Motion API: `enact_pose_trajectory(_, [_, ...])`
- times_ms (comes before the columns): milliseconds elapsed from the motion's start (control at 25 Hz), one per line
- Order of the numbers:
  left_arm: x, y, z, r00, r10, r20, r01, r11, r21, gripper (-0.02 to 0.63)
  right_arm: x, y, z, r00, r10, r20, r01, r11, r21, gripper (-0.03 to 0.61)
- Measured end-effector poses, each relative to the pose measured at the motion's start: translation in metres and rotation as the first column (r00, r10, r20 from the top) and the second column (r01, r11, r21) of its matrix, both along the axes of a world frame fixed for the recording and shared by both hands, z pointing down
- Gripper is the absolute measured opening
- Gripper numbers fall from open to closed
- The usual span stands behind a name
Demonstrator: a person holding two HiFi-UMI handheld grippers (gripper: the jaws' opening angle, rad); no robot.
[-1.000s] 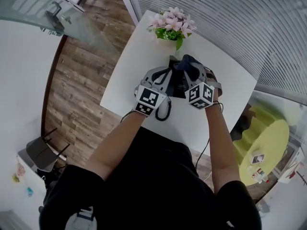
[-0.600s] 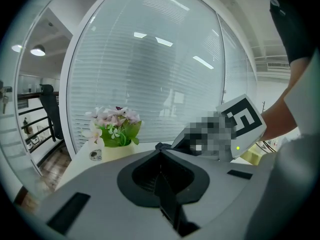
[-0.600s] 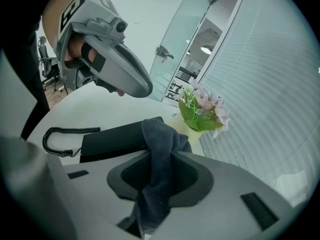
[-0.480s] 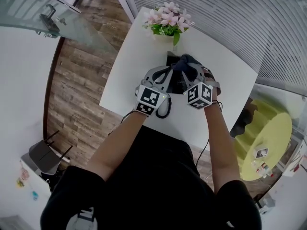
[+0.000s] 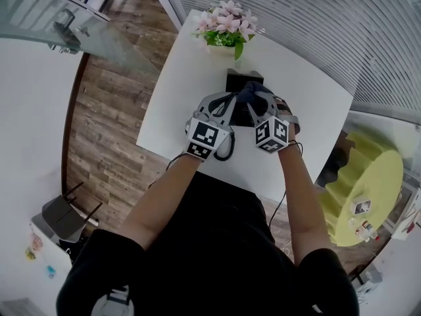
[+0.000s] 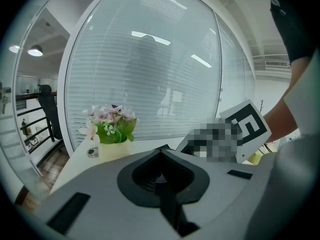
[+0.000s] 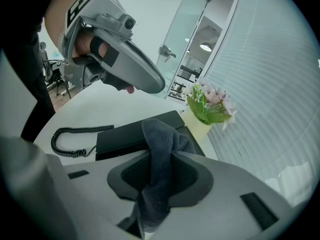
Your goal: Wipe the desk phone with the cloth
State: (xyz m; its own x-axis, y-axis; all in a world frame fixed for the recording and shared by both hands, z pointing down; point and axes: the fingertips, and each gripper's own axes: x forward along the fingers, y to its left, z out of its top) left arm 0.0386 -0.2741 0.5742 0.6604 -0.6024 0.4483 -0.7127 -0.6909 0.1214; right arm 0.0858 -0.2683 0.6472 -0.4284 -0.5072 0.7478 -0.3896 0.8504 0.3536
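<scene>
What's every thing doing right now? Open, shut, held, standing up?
Left gripper, shut, empty.
Right gripper, shut on the cloth.
Cloth, pinched, resting on the phone.
Phone, lying flat.
Cord, coiled beside the phone.
Flower pot, upright.

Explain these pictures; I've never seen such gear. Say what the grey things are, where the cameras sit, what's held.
No robot: a person holds a two-jaw gripper in each hand. One picture comes from a camera on the person's head, the other two from cameras on each gripper. On the white table stand a black desk phone with a coiled cord and a flower pot. The right gripper is shut on a dark cloth over the phone; the left gripper is shut, empty.
</scene>
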Motion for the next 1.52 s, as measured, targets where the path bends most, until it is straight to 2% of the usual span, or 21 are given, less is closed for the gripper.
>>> enact_pose_trajectory(440, [0.001,0.019,0.01,1.0,0.014,0.016,-0.014,1.0,-0.013,0.011,0.0,0.027,0.013,0.999,0.026,0.044,-0.024,0.999,-0.043,0.11])
enact_pose_trajectory(1080, [0.0,0.049,0.043,0.998,0.036,0.048,-0.032,0.997,-0.07,0.011,-0.001,0.054,0.025,0.999,0.025,0.041,-0.023,0.998,-0.063,0.109])
enact_pose_trajectory(1520, [-0.005,0.064,0.051,0.997,0.048,0.057,-0.043,0.995,-0.086,0.011,-0.004,0.078,0.037,1.0,0.004,0.021,-0.002,0.994,-0.108,0.109])
